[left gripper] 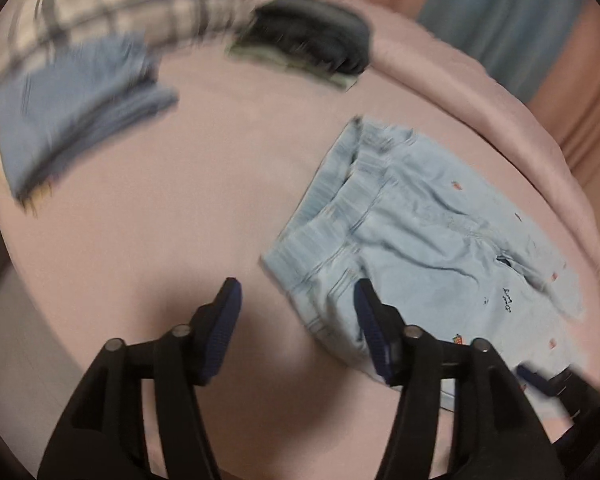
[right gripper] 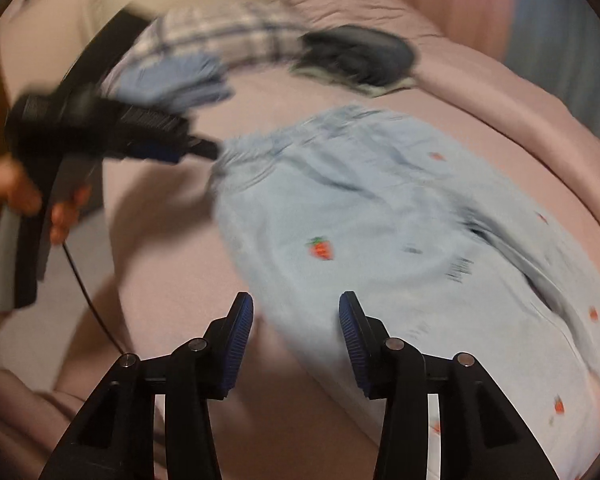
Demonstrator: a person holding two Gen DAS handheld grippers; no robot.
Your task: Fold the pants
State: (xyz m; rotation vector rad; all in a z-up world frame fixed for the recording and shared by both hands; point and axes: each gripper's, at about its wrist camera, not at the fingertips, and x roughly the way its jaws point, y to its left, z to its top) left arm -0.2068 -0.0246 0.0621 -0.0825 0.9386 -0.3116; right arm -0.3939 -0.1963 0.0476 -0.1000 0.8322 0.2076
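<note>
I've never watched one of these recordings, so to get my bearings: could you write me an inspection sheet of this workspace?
Surface: pink bedsheet, wrinkled at its far edge.
Job's things: light blue denim pants with small carrot embroidery, lying flat on the sheet, waistband toward the left gripper.
Clutter: folded blue denim garment, plaid cloth and a dark folded garment, all behind the pants; blurred.
Grippers: left gripper open, nothing between its pads; right gripper open over the pants' near edge, gripping nothing.
Cables: thin black cable hanging below the person's hand.
Surroundings: pink and blue curtain beyond the bed.
</note>
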